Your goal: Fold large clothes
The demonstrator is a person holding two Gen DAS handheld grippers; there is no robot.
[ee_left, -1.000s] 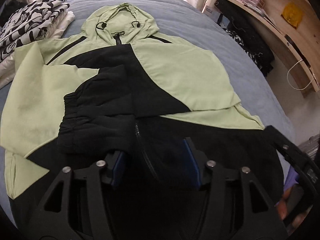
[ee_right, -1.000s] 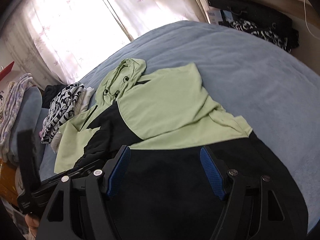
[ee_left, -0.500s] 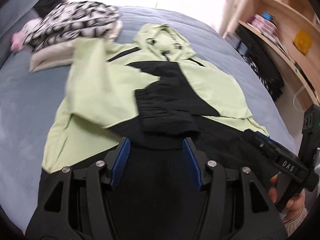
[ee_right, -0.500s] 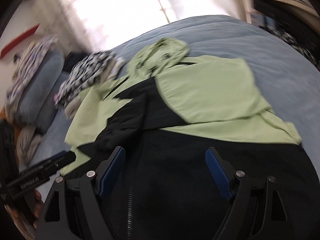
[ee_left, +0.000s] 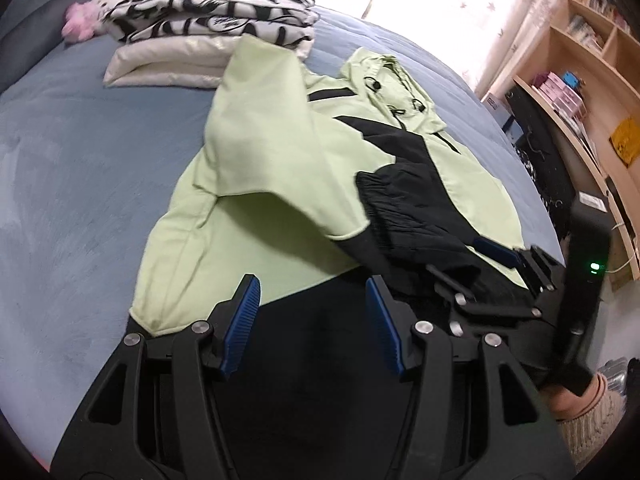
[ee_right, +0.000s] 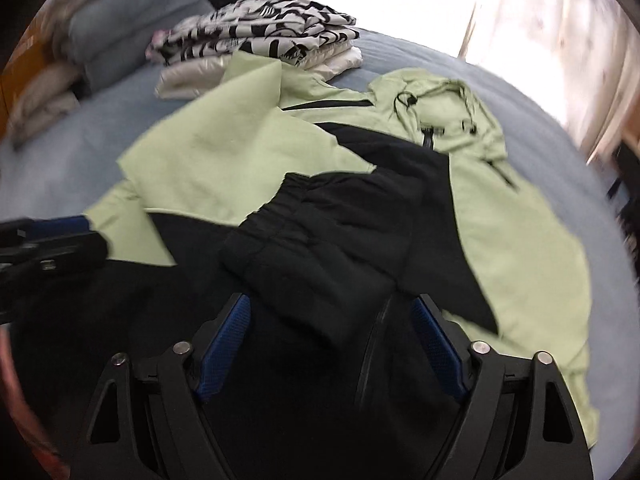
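hazards and blind spots above the jacket hem

right gripper jaws are closing, gripping nothing yet; left gripper stands half open, empty. we see the jacket flat ahead of both. closing may bunch the folded sleeve. black hem detail below stays unreadable.

Beyond my work, I see folded patterned clothes stacked on the blue bed, beside a wooden bookshelf.

No readable text anywhere; bold black lettering on folded white garment beyond left claw illegible.
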